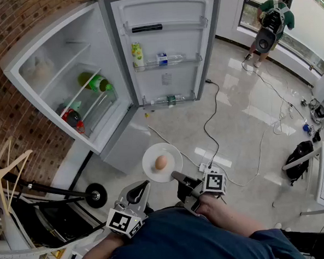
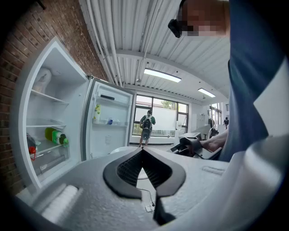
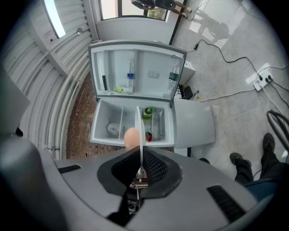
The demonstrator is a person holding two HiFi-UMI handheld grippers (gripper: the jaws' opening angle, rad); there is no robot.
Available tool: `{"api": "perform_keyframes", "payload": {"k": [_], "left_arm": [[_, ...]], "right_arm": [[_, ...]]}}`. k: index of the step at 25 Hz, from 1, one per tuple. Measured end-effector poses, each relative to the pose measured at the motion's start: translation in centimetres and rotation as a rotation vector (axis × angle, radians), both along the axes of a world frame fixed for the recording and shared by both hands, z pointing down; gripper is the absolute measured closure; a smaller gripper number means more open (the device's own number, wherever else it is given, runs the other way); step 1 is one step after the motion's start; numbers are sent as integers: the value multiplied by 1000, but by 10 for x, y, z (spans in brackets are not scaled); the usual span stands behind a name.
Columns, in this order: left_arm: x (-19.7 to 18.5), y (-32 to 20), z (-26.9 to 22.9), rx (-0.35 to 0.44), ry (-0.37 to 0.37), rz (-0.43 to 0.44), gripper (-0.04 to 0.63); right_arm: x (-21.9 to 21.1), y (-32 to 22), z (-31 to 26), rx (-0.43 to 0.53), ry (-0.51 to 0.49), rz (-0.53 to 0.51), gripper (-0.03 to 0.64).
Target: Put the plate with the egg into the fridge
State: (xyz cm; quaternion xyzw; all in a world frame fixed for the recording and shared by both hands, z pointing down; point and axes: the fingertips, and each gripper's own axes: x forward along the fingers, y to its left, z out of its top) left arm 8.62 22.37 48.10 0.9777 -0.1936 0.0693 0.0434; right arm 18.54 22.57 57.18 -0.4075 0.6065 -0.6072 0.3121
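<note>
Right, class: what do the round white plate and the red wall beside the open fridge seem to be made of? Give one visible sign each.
The round white plate: probably glazed ceramic, perhaps melamine; smooth, evenly white, thin rigid rim. The red wall: brick, matt and rough; staggered blocks with pale mortar lines.

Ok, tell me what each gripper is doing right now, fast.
Left gripper: shut, holding nothing.
Right gripper: shut on the rim of the white plate carrying the egg.

Head view steeply down; all views share fridge (image 1: 170, 43).
</note>
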Motion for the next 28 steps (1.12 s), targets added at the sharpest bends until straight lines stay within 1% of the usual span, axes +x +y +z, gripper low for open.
{"api": "perform_keyframes", "payload": {"k": [5, 13, 17, 23, 28], "left_arm": [[-5, 0, 0, 3, 1, -8, 591], [-1, 1, 0, 3, 0, -12, 591], [2, 3, -4, 4, 2, -9, 591], [-3, 3, 2, -2, -2, -48, 591], [-12, -12, 3, -9, 15, -85, 591]], "right_arm": [[-2, 1, 1, -3, 0, -1, 595], [-1, 1, -3, 6, -19, -5, 595], [2, 3, -3, -9, -4, -14, 595], [2, -5, 2, -7, -12, -38, 595], [-2, -15, 4, -13, -19, -49, 595]]}}
